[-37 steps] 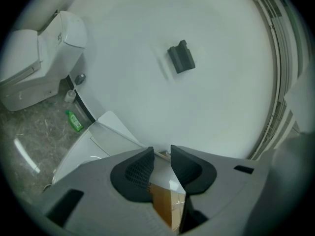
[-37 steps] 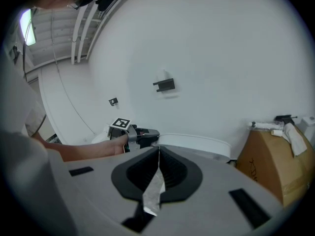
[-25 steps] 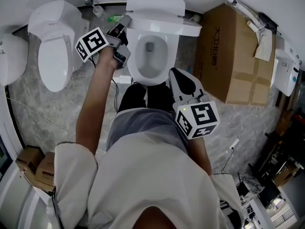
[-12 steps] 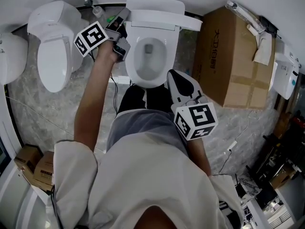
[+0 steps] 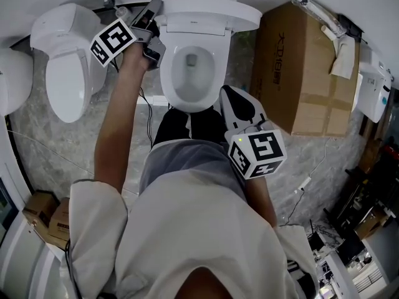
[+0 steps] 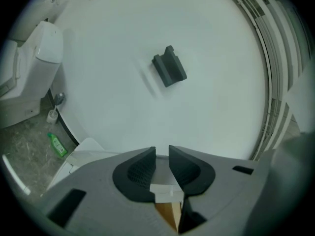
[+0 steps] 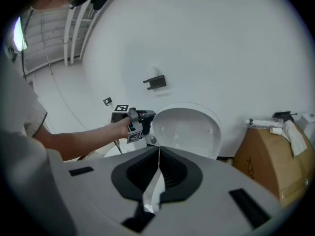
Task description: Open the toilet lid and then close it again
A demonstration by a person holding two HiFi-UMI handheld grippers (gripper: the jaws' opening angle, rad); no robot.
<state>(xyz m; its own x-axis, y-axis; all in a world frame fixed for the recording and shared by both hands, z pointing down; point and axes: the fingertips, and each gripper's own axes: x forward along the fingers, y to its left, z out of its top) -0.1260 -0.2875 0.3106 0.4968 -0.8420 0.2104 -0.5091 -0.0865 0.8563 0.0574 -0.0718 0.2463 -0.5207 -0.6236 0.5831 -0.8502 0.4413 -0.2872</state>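
Note:
The white toilet stands at the top middle of the head view with its bowl point(image 5: 190, 73) uncovered. Its lid point(image 5: 209, 5) is raised upright against the tank, and in the right gripper view the lid point(image 7: 189, 132) shows its inner face. My left gripper point(image 5: 154, 27) is at the lid's left edge. In the left gripper view the pale edge fills the narrow gap of my left gripper point(image 6: 162, 151), whose pads are shut on it. My right gripper point(image 5: 230, 95) hangs beside the bowl's front right, jaws shut point(image 7: 158, 150) on nothing.
A second white toilet point(image 5: 68, 61) with its lid down stands to the left. A large cardboard box point(image 5: 299, 67) is close on the right. A green bottle point(image 6: 57, 144) sits on the floor by the wall. A dark bracket point(image 6: 169, 72) is fixed to the wall above.
The lid swung from leaning forward over the bowl to upright at the tank. My left gripper went up and back with its edge. My right gripper stayed almost where it was.

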